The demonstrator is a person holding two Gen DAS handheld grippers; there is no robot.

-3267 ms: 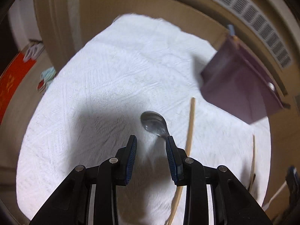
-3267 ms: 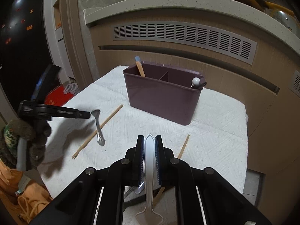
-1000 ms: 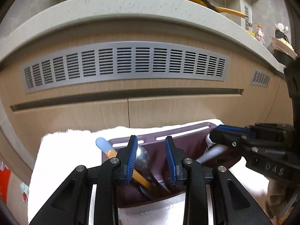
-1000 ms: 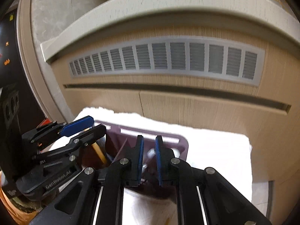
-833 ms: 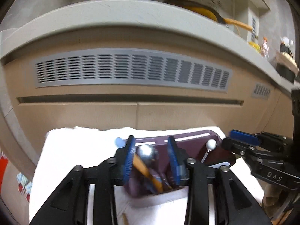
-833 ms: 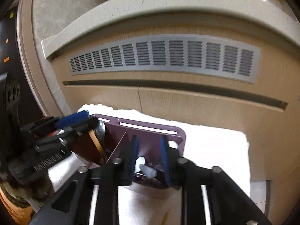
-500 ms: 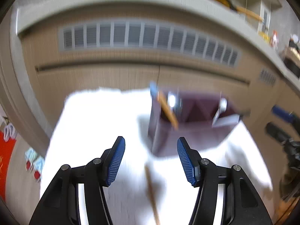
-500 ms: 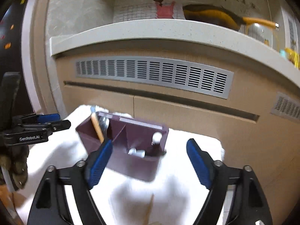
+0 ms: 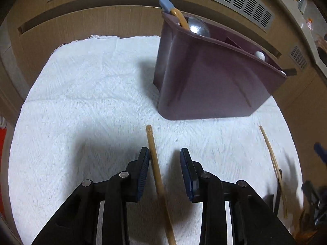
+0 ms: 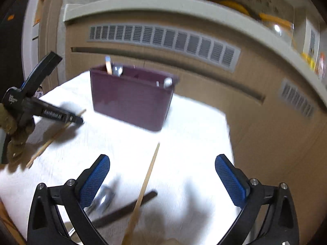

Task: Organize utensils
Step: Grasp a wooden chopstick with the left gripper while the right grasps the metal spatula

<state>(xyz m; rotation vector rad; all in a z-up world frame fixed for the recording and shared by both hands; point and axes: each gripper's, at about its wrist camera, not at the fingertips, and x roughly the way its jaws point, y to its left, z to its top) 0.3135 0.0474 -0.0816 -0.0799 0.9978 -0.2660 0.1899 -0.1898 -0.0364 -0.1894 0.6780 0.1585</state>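
Both spoons now stand in the caddy (image 9: 206, 81). Our left gripper (image 9: 164, 171), part open and empty, straddles a chopstick (image 9: 156, 171) before the caddy; our right gripper (image 10: 162, 175), wide open and empty, hovers over another chopstick (image 10: 148, 175).

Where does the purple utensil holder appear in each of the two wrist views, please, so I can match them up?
Left wrist view: the purple holder stands upper right of centre on the white cloth, beyond the open left gripper.
Right wrist view: the holder is upper left of centre, far beyond the wide-open right gripper.
Shared landmark: the blue-tipped utensil sticking out of the holder's left end.
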